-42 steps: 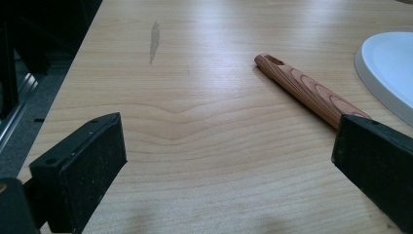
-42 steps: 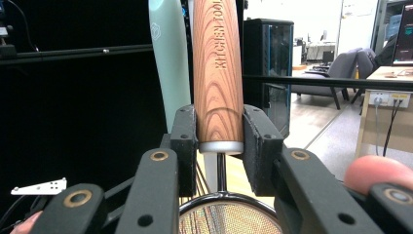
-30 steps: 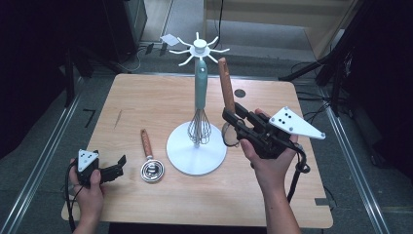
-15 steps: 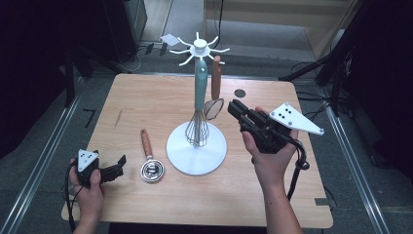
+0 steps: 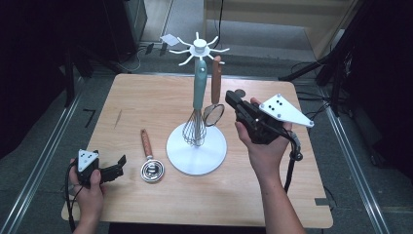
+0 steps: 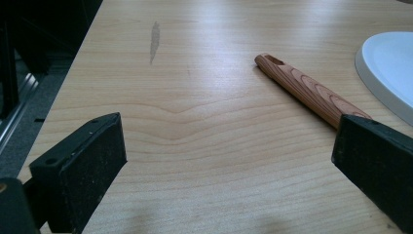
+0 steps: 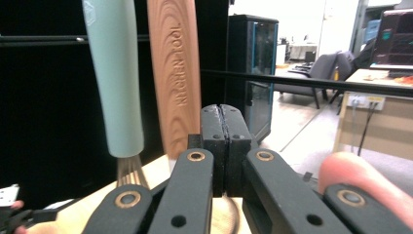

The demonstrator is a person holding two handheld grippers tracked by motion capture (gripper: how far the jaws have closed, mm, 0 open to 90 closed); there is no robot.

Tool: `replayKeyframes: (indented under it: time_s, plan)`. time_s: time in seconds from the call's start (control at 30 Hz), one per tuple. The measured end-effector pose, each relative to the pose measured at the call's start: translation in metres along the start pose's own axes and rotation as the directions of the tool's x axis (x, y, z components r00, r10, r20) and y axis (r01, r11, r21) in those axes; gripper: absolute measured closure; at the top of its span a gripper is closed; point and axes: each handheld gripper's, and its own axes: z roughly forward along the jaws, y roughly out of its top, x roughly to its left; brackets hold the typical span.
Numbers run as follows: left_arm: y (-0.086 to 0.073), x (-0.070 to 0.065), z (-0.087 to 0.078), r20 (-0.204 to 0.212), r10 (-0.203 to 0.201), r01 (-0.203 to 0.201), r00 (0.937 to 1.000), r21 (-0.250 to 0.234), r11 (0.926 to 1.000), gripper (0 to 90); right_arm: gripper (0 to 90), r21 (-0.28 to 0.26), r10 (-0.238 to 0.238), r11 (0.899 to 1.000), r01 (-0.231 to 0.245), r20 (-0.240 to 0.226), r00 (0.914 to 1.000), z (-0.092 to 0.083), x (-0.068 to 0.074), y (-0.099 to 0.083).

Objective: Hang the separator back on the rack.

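The wooden-handled strainer (image 5: pixel 215 92) now hangs by its handle from a hook of the white utensil stand (image 5: pixel 197 146), its small wire bowl dangling just beside the stand's post, next to the teal-handled whisk (image 5: pixel 197 109) that hangs there too. A second ago the right tool (image 5: pixel 234 100) carried that strainer, tilted, toward the stand; half a second ago the strainer was already on its hook and the tool had drawn a little away from it. Since then its jaws have been closing, and in the right gripper view they stand pressed together with nothing between them, the strainer's handle (image 7: pixel 174 73) and the whisk's teal handle (image 7: pixel 113 78) rising just beyond them, apart from the jaws.

That suggests the hanging of this utensil is done: it stays up on its own, free of the right tool.

The left tool (image 5: pixel 119 165) rests low at the near left edge of the surface (image 5: pixel 146 102), where it was a second ago, its jaws spread wide and empty. Ahead of it, in the left gripper view, lies the wooden handle (image 6: pixel 311 92) of the second small strainer (image 5: pixel 150 161), flat on the surface between the left tool and the stand's round base. It looks like the next piece to hang, and the left tool is already aimed toward it.
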Motion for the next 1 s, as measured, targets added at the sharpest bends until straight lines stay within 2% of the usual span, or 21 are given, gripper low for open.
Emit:
replayKeyframes:
  time_s: [0.47, 0.67, 0.8, 1.0]
  plan:
    - [0.000, 0.000, 0.000, 0.001, 0.002, -0.002, 1.0000, 0.002, 1.0000, 0.0, 90.0, -0.018, -0.046, 0.999, 0.046, 0.002, 0.9990, 0.023, -0.003, 0.016]
    - [0.000, 0.000, 0.000, 0.002, 0.003, -0.003, 1.0000, 0.002, 1.0000, 0.0, 90.0, -0.050, -0.070, 0.996, 0.070, -0.010, 0.9975, 0.030, -0.002, 0.029]
    - [0.000, 0.000, 0.000, 0.002, 0.002, -0.002, 1.0000, 0.001, 1.0000, 0.0, 90.0, -0.070, -0.082, 0.994, 0.080, -0.032, 0.9961, 0.029, 0.000, 0.036]
    - [0.000, -0.001, 0.000, 0.002, 0.009, -0.009, 1.0000, 0.003, 1.0000, 0.0, 90.0, -0.066, -0.083, 0.995, 0.080, -0.048, 0.9954, 0.028, 0.004, 0.034]
